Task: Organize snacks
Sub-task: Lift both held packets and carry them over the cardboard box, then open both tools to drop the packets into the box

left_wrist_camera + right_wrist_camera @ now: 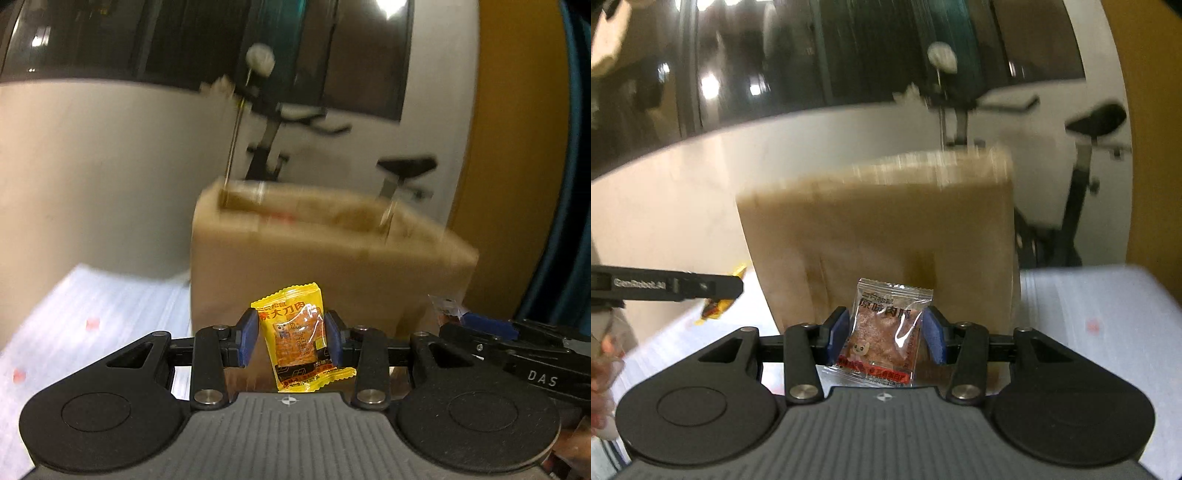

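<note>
The left claw [291, 338] is closed on a yellow snack packet [295, 338], its two blue pads [246, 338] pressing the packet's sides so that it stands nearly upright between them, leaning a little to one side, with its crimped top edge above the pads and its bottom edge hanging down toward the claw's body. The right claw [886, 334] grips a clear snack packet [884, 332] in the same way, blue pads [934, 336] on either side; the packet shows a brown filling, dark printed characters near the top and a red strip along the bottom. Both packets are held up in the air in front of a tall cardboard box [314, 266], which stands just behind them and looks blurred in both views. A white table [1089, 314] with small red marks spreads out beside the box. In the right wrist view the left claw's black finger comes in from the left edge, with the yellow packet's end showing at its tip. In the left wrist view the right claw enters from the right edge, near the box's lower corner. Behind the box stand a white wall [92, 177] and an exercise bike [1086, 177] with a black saddle.
</note>
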`<state>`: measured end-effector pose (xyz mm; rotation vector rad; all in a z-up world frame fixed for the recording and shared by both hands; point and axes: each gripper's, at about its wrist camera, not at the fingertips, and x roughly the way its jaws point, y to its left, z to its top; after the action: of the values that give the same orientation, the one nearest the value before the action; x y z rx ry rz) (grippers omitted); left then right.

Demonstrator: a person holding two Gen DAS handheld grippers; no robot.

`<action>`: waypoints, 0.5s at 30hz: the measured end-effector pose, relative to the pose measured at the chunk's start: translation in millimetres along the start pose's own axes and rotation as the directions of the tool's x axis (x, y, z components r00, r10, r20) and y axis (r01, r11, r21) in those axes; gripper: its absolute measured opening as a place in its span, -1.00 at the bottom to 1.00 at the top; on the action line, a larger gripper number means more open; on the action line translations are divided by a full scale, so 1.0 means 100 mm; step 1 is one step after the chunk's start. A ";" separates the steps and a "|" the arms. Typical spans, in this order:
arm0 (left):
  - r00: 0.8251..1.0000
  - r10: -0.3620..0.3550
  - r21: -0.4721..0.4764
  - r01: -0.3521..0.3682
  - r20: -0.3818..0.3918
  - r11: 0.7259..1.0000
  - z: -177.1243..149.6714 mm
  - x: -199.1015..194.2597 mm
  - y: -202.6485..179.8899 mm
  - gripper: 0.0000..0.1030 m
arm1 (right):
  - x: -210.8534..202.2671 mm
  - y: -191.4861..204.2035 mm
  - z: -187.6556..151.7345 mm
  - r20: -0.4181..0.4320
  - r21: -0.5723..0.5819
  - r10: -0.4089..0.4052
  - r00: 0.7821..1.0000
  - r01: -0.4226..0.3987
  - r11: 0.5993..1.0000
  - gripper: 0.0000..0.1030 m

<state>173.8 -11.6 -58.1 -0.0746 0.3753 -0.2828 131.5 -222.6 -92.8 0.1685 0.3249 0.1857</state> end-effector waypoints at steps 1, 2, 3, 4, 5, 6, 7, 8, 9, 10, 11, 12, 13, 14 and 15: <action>1.000 -0.008 0.005 0.008 0.019 1.000 0.09 -0.01 -0.01 -0.21 | -0.03 0.02 0.10 0.029 -0.005 0.006 1.000 -0.006 1.000 -0.08; 0.999 -0.015 0.015 0.014 0.038 1.000 0.19 -0.01 -0.02 -0.21 | -0.05 0.03 0.20 0.056 -0.009 0.012 0.998 -0.012 1.000 -0.08; 0.998 -0.019 0.026 0.017 0.052 1.000 0.26 0.01 -0.03 -0.21 | -0.07 0.04 0.29 0.080 -0.013 0.021 0.997 -0.020 1.000 -0.08; 0.998 -0.021 0.035 0.019 0.065 0.999 0.34 0.02 -0.05 -0.21 | -0.07 0.04 0.39 0.101 -0.019 0.029 0.994 -0.027 0.999 -0.08; 0.997 -0.022 0.040 0.019 0.074 0.999 0.42 0.04 -0.06 -0.21 | -0.06 0.05 0.48 0.112 -0.027 0.032 0.993 -0.030 0.999 -0.08; 0.997 -0.026 0.040 0.024 0.077 0.999 0.50 0.08 -0.08 -0.21 | -0.02 0.05 0.58 0.122 -0.036 0.032 0.992 -0.028 0.999 -0.08; 0.996 -0.032 0.036 0.030 0.078 0.999 0.59 0.13 -0.11 -0.21 | 0.02 0.04 0.67 0.130 -0.043 0.028 0.991 -0.023 0.999 -0.08; 0.996 -0.040 0.037 0.037 0.080 0.999 0.67 0.18 -0.12 -0.21 | 0.07 0.02 0.75 0.135 -0.044 0.023 0.991 -0.017 0.999 -0.08; 0.996 -0.049 0.042 0.045 0.081 0.998 0.73 0.23 -0.16 -0.21 | 0.11 0.00 0.82 0.138 -0.042 0.019 0.990 -0.013 0.999 -0.08; 0.995 -0.051 0.046 0.047 0.087 0.998 0.79 0.29 -0.19 -0.21 | 0.17 -0.03 0.88 0.141 -0.039 0.017 0.990 -0.012 0.999 -0.08; 0.995 -0.053 0.052 0.048 0.090 0.997 0.85 0.36 -0.22 -0.21 | 0.24 -0.06 0.93 0.143 -0.037 0.013 0.990 -0.008 0.999 -0.08; 0.995 -0.053 0.060 0.048 0.088 0.997 0.90 0.46 -0.26 -0.21 | 0.33 -0.10 0.98 0.138 -0.038 0.003 0.990 0.002 0.999 -0.08; 0.996 -0.047 0.068 0.041 0.082 0.997 0.95 0.55 -0.29 -0.21 | 0.41 -0.13 1.02 0.126 -0.039 -0.006 0.992 0.011 0.999 -0.08; 0.997 -0.042 0.072 0.037 0.069 0.997 0.99 0.63 -0.32 -0.21 | 0.50 -0.17 1.05 0.111 -0.036 -0.016 0.994 0.021 0.999 -0.08; 0.998 -0.038 0.072 0.034 0.047 0.997 1.03 0.75 -0.35 -0.21 | 0.60 -0.20 1.07 0.091 -0.030 -0.029 0.995 0.032 0.999 -0.08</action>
<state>270.6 -64.3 15.8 -0.0181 0.3159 -0.3294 225.5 -244.2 -14.8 0.1406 0.2345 0.1521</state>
